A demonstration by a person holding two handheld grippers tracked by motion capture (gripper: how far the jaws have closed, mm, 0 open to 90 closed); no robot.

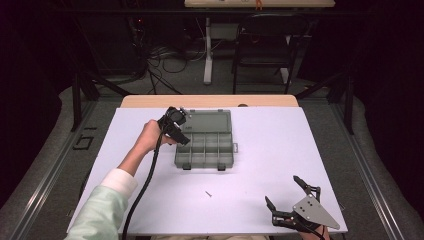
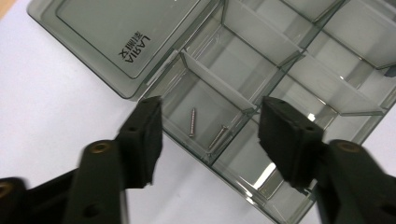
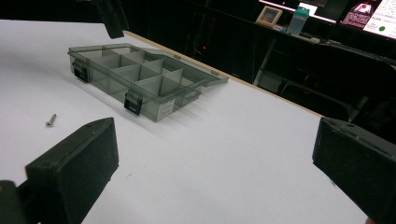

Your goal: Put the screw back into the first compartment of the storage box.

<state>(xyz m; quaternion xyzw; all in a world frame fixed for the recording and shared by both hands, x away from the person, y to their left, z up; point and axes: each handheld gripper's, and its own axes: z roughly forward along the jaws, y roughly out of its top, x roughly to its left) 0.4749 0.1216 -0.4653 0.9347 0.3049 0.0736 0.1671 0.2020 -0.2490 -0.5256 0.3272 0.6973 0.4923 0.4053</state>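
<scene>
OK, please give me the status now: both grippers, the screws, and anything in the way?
Left hand-held gripper open over organizer box. Two screws lie in one compartment; one screw on table. Right hand-held gripper open, empty. Nothing in the way.

Flat white rectangular bench top, with a light wooden strip exposed along the far edge. Grey carpeted floor on both sides and beyond. Behind the bench: black metal-framed chair, just beside a white upright table leg. Left of that leg, a loose tangle of black cables on the floor. Seen from the right gripper view, well beyond the bench edge in the dark: lit display screens, pale blue upright bottle, small light-framed picture just beside the bottle.
</scene>
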